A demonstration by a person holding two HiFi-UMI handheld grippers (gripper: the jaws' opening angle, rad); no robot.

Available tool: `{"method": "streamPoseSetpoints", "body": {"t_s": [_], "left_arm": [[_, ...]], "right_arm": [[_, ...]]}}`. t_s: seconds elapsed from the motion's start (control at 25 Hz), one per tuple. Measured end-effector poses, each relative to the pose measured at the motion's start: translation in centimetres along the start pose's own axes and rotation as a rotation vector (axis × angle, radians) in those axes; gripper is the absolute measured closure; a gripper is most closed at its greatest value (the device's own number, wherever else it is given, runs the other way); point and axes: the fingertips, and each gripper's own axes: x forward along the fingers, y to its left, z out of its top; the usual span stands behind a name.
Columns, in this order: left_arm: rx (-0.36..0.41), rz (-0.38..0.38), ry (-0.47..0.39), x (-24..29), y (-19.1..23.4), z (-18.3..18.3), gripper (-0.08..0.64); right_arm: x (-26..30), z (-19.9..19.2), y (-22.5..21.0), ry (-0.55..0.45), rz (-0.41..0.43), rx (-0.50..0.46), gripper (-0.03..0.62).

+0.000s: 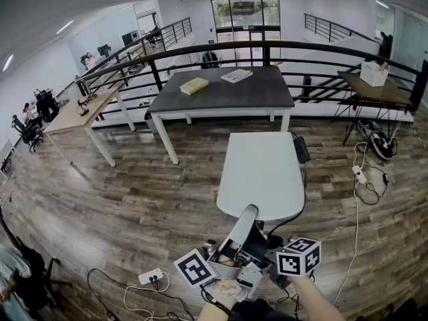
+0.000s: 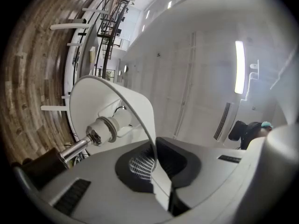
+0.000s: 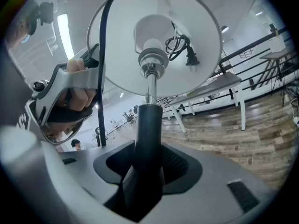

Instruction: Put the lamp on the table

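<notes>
We stand on a wood floor (image 1: 120, 192) in an open office, a black railing (image 1: 267, 45) ahead and a dark-topped table (image 1: 224, 92) carrying two books beyond it. Nearer us is a small white table (image 1: 261, 172) with a bare top. We judge it the likelier landing spot, since it lies straight in front of the load.

The lamp (image 1: 242, 231) is not on any table yet. We carry it in the air just short of the white table's near edge, tipped over so its shade (image 3: 187, 36) leads toward the table and the open mouth faces back at the right gripper view. Its base is lost among the grippers in the head view, so we cannot say how it sits.

The dark stem (image 3: 148, 125) runs back from the socket (image 2: 105, 129) into the right gripper (image 3: 145, 171), whose jaws are spread wide yet clamped on it. That grip takes the weight. The left gripper (image 2: 156, 171) is pinched nearly together on the thin rim of the shade, probably to stop the tilted lamp from swinging.

The black cord (image 3: 103, 78) drapes past the shade, and its plug (image 3: 189, 55) is tucked inside, out of the way for the carry.
</notes>
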Motion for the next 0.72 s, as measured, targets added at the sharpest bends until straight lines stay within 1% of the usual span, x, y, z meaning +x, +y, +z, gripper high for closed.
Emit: {"method": "streamPoseSetpoints", "body": {"t_s": [0.72], "left_arm": [[0.007, -0.007, 0.011, 0.4, -0.6, -2.7, 0.541]], "right_arm": [[-2.3, -0.7, -0.4, -0.018, 0.002, 0.002, 0.397]]}}
